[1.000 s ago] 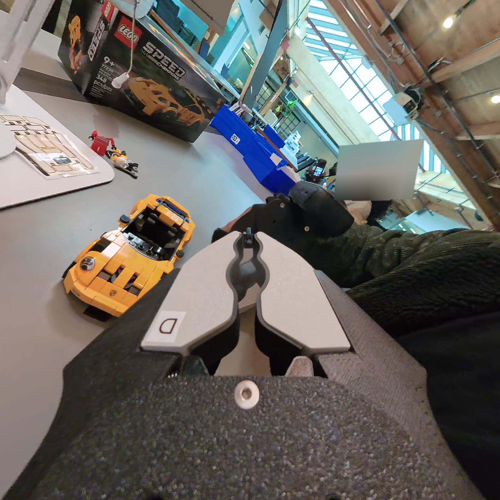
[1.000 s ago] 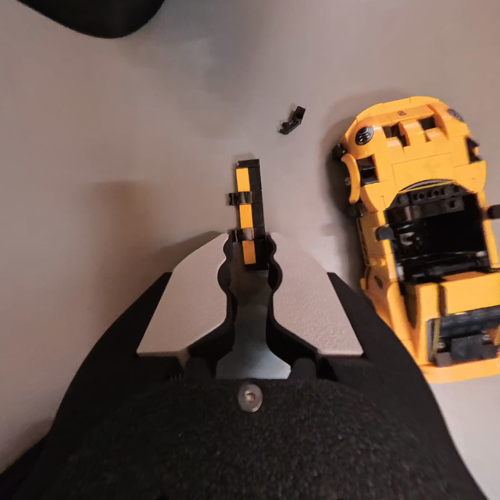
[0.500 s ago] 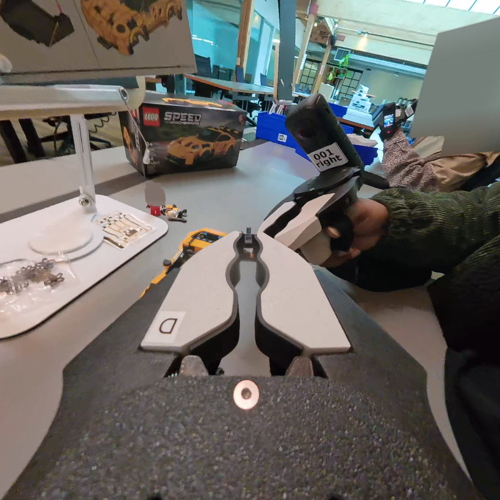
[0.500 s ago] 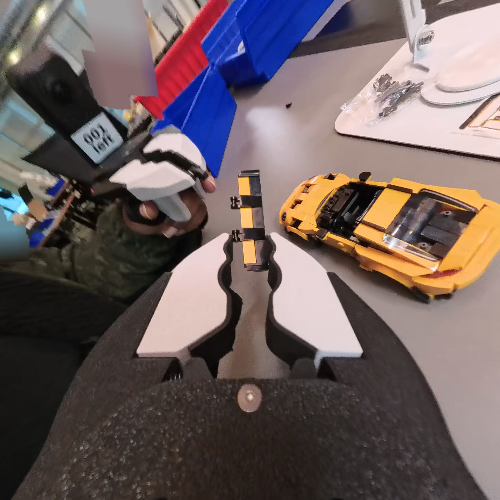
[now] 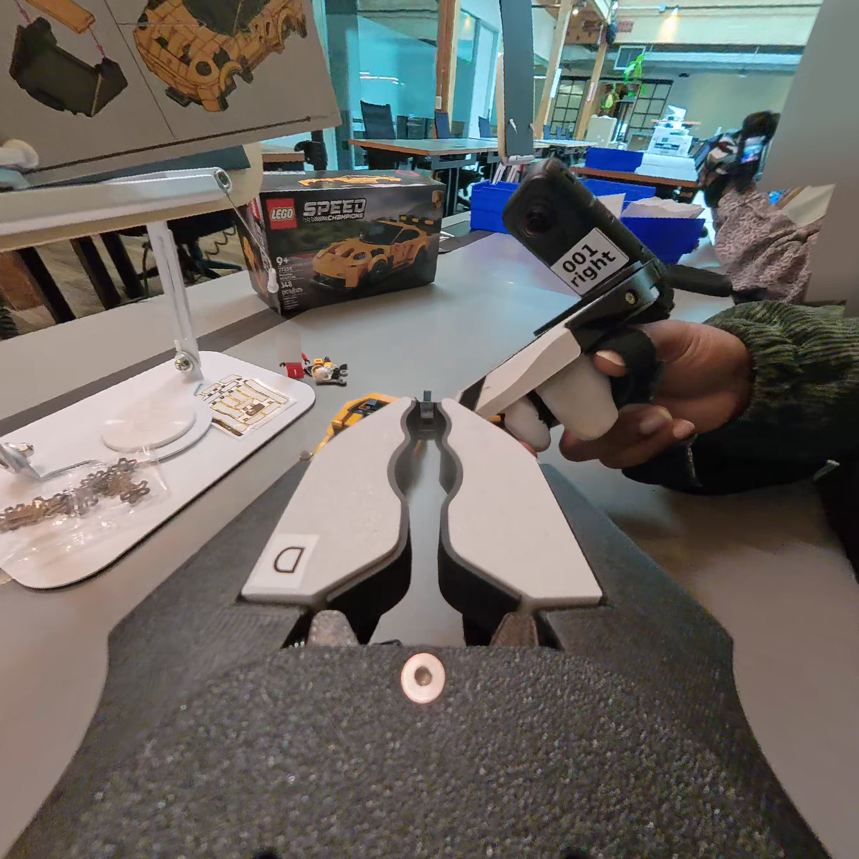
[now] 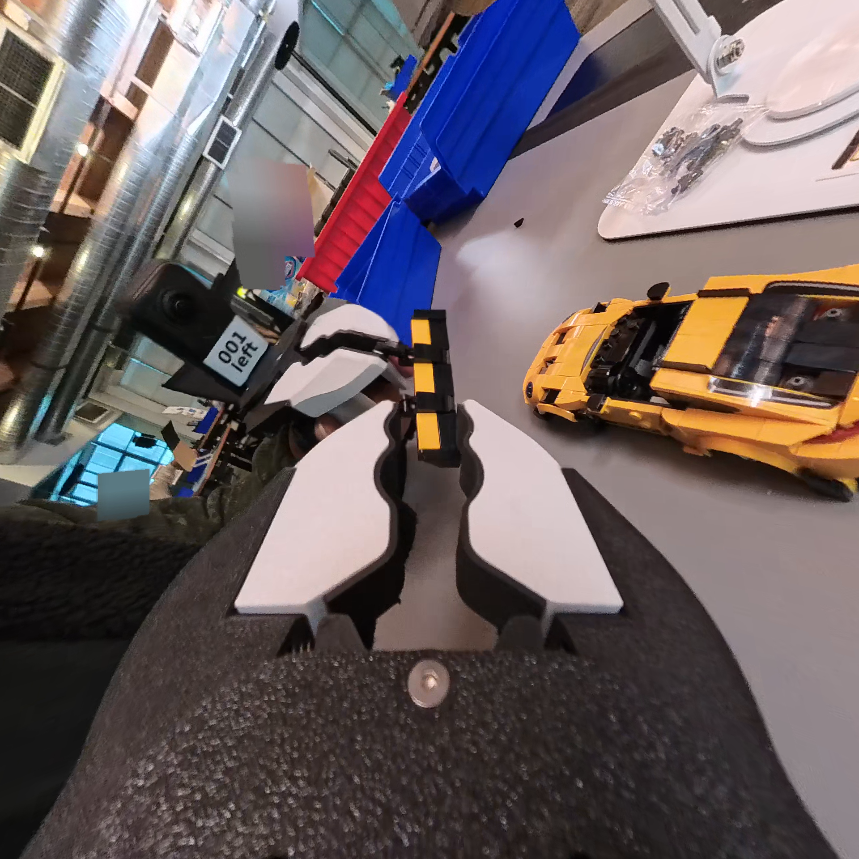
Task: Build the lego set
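My right gripper (image 6: 427,406) is shut on the lower end of a black and yellow striped strip (image 6: 431,367), held upright above the table. My left gripper (image 5: 425,405) is shut on a small dark piece (image 5: 426,411). In the right wrist view the left gripper (image 6: 397,349) points its tips at the left side of the strip, touching or almost touching it. The yellow car (image 6: 697,372) lies on the grey table to the right, roof open. In the left wrist view the car (image 5: 367,409) is mostly hidden behind my fingers, and a finger (image 5: 525,372) of the right gripper shows, held in a hand.
A white stand base (image 5: 83,525) at the left holds a sticker sheet (image 5: 241,404) and a bag of small parts (image 5: 83,497). The set's box (image 5: 348,246) stands at the back. Loose minifigure parts (image 5: 320,372) lie near it. Blue bins (image 6: 465,116) line the table's far side. Only a small space, under 4 cm, lies between the two pairs of fingers.
Both grippers lifted off the table and turned to face each other. The left gripper, holding its small piece, has closed in on the side of the strip in the right gripper.
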A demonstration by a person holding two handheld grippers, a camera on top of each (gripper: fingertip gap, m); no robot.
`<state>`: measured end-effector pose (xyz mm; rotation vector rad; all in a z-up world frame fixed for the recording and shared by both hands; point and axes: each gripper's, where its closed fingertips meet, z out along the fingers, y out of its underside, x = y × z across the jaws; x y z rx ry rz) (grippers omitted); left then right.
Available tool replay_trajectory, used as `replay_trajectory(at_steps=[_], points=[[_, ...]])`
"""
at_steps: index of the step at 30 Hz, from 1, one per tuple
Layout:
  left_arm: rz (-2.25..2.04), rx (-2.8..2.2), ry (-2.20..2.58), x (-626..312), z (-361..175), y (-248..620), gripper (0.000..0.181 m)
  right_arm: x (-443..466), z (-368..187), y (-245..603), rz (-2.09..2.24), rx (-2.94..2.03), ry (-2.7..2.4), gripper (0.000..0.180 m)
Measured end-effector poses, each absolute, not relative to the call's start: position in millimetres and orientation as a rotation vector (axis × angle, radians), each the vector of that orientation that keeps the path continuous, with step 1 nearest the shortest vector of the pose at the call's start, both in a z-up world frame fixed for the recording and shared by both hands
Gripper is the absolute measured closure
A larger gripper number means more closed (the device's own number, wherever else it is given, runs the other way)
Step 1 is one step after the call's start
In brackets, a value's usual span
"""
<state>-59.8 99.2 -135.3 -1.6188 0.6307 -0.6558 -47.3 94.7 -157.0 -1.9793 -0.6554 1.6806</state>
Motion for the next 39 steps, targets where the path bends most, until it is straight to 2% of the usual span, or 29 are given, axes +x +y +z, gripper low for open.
replay_trajectory(at_steps=[25, 36, 39], points=[[-0.537, -1.615, 0.665, -58.1, -136.2, 99.9, 0.175, -45.0, -147.8, 91.6, 1.69, -1.913, -0.663, 0.158], [-0.428, -1.619, 0.712, -57.9, -137.1, 98.8, 0.175, -39.8, -142.2, 100.2, 0.955, -1.609, -1.008, 0.158], [-0.428, -1.624, 0.711, -57.9, -137.5, 98.6, 0.175, -39.4, -137.4, 99.3, 0.897, -1.553, -1.026, 0.158]])
